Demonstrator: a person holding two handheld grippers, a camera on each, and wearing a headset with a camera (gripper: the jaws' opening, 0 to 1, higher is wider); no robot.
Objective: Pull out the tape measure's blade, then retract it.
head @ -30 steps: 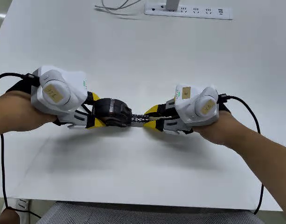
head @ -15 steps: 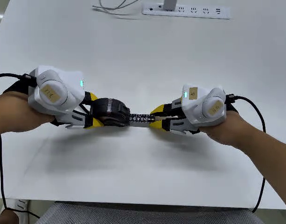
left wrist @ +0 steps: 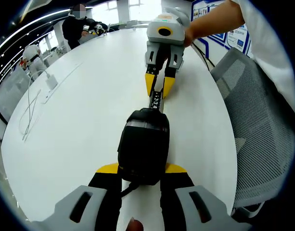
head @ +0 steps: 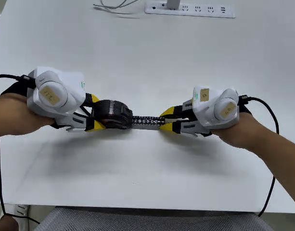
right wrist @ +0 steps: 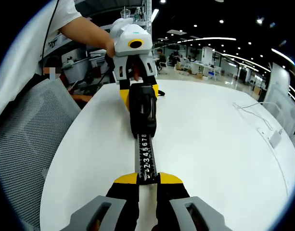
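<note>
the right hand-held gripper (head: 167, 119), pinching the blade (head: 147, 120) by its tip, has moved away from the left hand-held gripper (head: 97, 113) clamping the tape measure (head: 112, 114) just above the desk (head: 137, 57); more blade shows, so the pull-out looks underway.

The right gripper (right wrist: 147, 179) has two yellow-tipped jaws pressed together on the end of a thin black blade with white numbers (right wrist: 146, 154). The blade runs straight ahead from the jaws into a chunky black tape measure case (right wrist: 142, 113). Farther ahead, the white left gripper (right wrist: 140, 94) squeezes the case from both sides. A smooth white table (right wrist: 210, 144) lies under it all. Off to the gripper's left is a grey mesh chair (right wrist: 27, 144).
</note>
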